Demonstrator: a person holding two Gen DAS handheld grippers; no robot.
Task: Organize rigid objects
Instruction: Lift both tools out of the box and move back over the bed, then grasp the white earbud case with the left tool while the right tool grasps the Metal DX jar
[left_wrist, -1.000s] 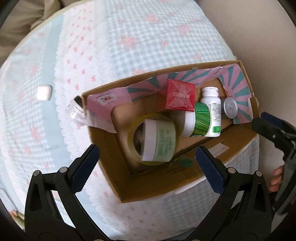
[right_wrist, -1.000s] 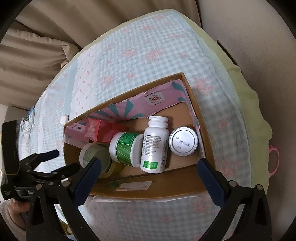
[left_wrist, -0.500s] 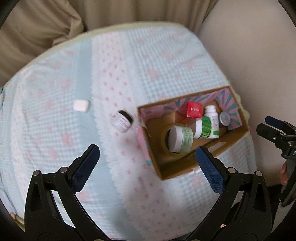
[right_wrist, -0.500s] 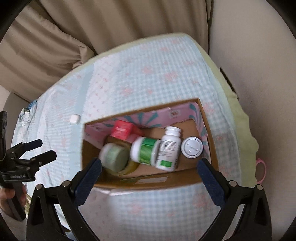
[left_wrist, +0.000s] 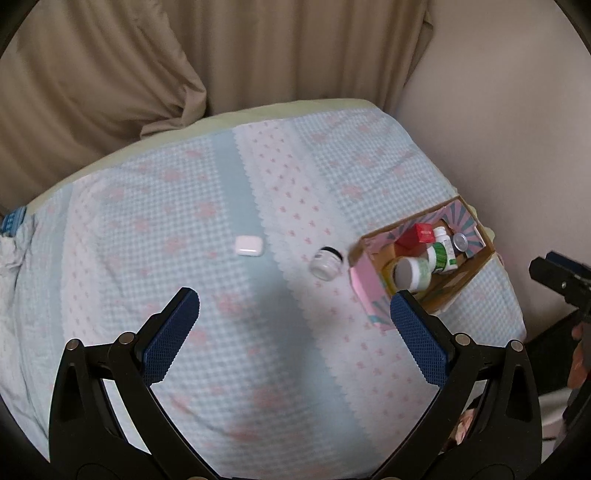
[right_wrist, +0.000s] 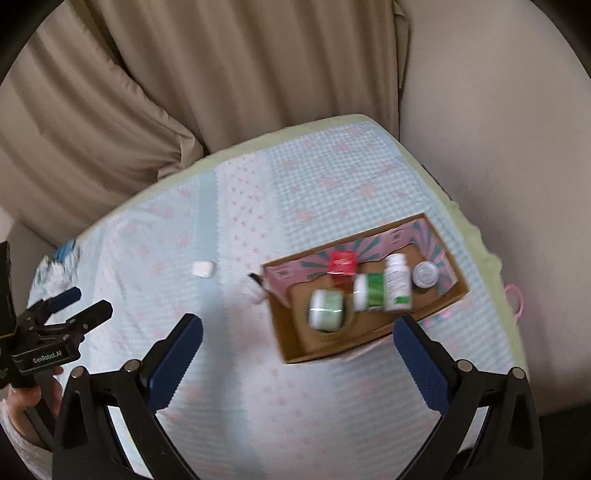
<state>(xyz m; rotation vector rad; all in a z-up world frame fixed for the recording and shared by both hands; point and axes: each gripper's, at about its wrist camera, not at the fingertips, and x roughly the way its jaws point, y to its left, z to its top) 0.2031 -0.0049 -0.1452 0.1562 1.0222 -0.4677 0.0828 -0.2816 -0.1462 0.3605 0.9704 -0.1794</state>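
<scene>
A cardboard box (left_wrist: 445, 288) (right_wrist: 354, 341) sits at the bed's right side. It holds a red box (right_wrist: 343, 263), a green-labelled jar (right_wrist: 325, 308), a green bottle (right_wrist: 369, 291), a white bottle (right_wrist: 397, 286) and a silver lid (right_wrist: 425, 275). A small clear jar with a dark lid (left_wrist: 325, 261) (right_wrist: 255, 290) lies on the bedspread just left of the box. A white earbud case (left_wrist: 249, 245) (right_wrist: 203, 268) lies further left. My left gripper (left_wrist: 291, 332) is open and empty, high above the bed. My right gripper (right_wrist: 295, 350) is open and empty, also well above.
The bed has a light blue and pink patterned cover (left_wrist: 184, 221). Beige curtains (left_wrist: 184, 55) hang behind and a pale wall (right_wrist: 498, 129) stands to the right. The bed's right edge (right_wrist: 480, 236) runs close to the box.
Both grippers have pulled up and back from the box, so the box looks much smaller. The small jar and the white case have come into view left of it.
</scene>
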